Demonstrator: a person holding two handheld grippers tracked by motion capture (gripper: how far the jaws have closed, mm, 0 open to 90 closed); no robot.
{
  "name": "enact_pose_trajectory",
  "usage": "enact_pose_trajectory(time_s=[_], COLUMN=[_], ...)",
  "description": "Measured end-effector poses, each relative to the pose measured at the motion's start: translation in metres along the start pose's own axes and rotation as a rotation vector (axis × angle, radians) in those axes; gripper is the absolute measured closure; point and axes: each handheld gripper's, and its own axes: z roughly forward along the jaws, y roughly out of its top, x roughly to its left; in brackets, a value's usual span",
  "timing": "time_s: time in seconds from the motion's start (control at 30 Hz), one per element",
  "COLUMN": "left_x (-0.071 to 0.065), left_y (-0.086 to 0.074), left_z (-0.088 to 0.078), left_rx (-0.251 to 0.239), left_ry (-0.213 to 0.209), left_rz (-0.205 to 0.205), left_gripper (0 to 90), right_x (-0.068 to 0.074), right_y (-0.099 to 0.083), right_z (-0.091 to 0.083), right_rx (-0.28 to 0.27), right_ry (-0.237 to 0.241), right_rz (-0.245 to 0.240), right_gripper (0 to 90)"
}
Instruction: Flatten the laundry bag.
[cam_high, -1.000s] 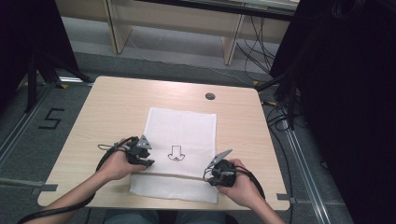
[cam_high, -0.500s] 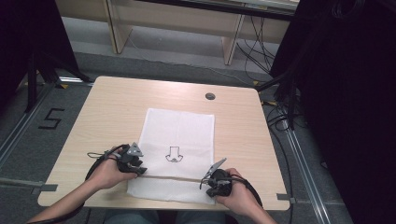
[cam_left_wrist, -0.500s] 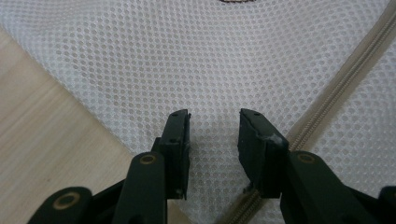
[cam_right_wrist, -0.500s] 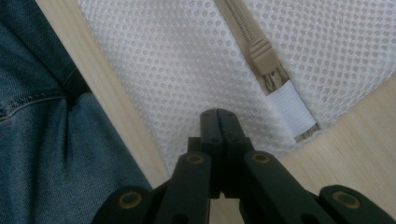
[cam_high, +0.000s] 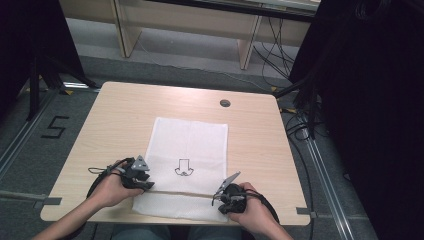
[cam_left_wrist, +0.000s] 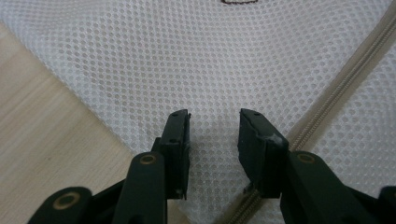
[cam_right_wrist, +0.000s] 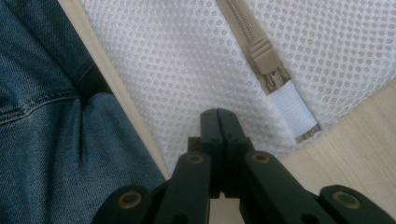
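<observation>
A white mesh bag (cam_high: 192, 145) with a small black print lies flat on the wooden table (cam_high: 125, 115). A beige zipper (cam_high: 180, 192) runs across its near end. My left gripper (cam_high: 145, 181) is at the bag's left edge by the zipper. In the left gripper view it (cam_left_wrist: 214, 122) stands open over the mesh (cam_left_wrist: 187, 56), with the zipper (cam_left_wrist: 341, 88) to the right. My right gripper (cam_high: 220, 196) is at the zipper's right end. Its jaws (cam_right_wrist: 218, 114) are shut, tips on the mesh just below the zipper slider (cam_right_wrist: 262, 58) and a white end tab (cam_right_wrist: 292, 105).
The table's near edge runs close under both hands, and the person's jeans (cam_right_wrist: 46, 116) lie just beyond it. A round cable hole (cam_high: 225, 103) sits at the back right. Bare wood (cam_high: 260, 145) flanks the bag on both sides.
Both hands have drawn back toward the table's near edge. The left gripper has shifted left along the bag's edge. The zipper now shows as a straight line between the two grippers.
</observation>
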Motion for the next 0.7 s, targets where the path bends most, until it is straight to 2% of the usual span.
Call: enact_pose_trajectory(time_s=[0.4,0.47,0.5,0.57,0.6,0.63,0.67,0.7], left_x=[-0.001,-0.001,-0.001,-0.001,-0.001,-0.001,-0.002,-0.002], left_y=[0.0,0.001,0.002,0.005,0.006,0.007,0.008,0.01], left_z=[0.0,0.0,-0.002,-0.004,-0.005,-0.006,-0.007,-0.008], left_rx=[-0.002,-0.001,-0.02,-0.07,-0.088,-0.117,-0.135,-0.152], left_ry=[0.01,0.014,0.012,0.001,0.002,0.004,-0.002,-0.009], left_rz=[0.006,0.021,0.044,0.037,0.038,0.042,0.043,0.052], left_gripper=[62.4,59.7,57.2,53.9,52.4,51.4,50.3,47.4], right_x=[-0.002,-0.003,-0.003,-0.005,-0.009,-0.013,-0.015,-0.02], right_y=[0.0,0.0,0.0,-0.001,-0.001,-0.002,-0.002,-0.004], right_z=[0.001,-0.001,-0.003,-0.011,-0.017,-0.019,-0.023,-0.025], right_rx=[-0.004,-0.007,-0.019,-0.065,-0.11,-0.145,-0.172,-0.195], right_ry=[0.008,0.016,0.013,-0.004,-0.011,-0.027,-0.031,-0.038], right_rz=[0.009,0.025,0.035,0.064,0.08,0.075,0.103,0.11], right_gripper=[90.0,85.1,83.1,79.4,75.7,73.3,72.7,70.1])
